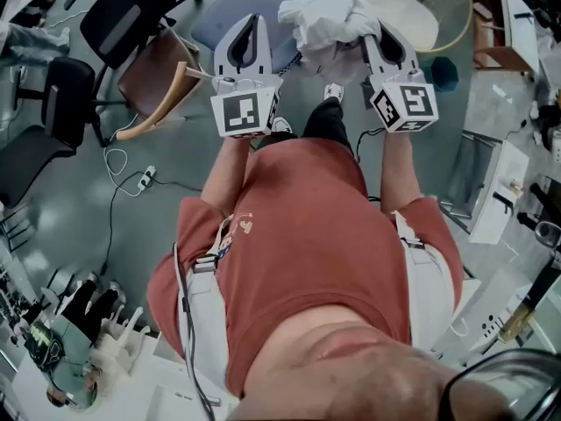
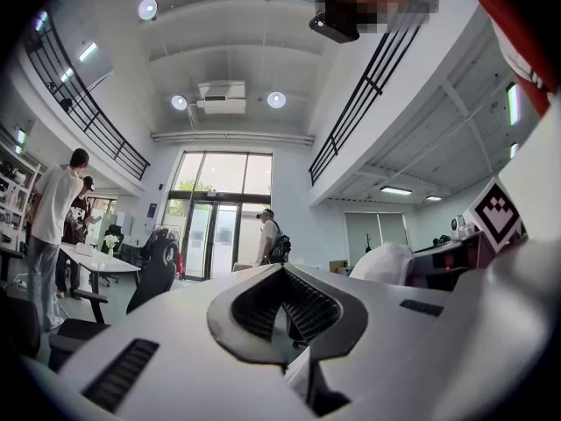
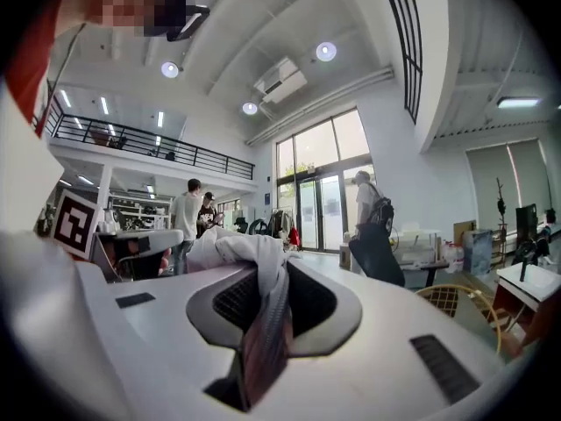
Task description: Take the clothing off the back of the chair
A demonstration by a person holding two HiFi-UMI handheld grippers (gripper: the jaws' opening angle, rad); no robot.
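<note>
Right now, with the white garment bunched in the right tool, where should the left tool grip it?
Grip the loose fold of the white garment that bulges toward the left tool, coming from the garment's left side. The right tool pinches its other end, so this bunch is free, thick and nearest. The left tool looks shut: open it first.
</note>
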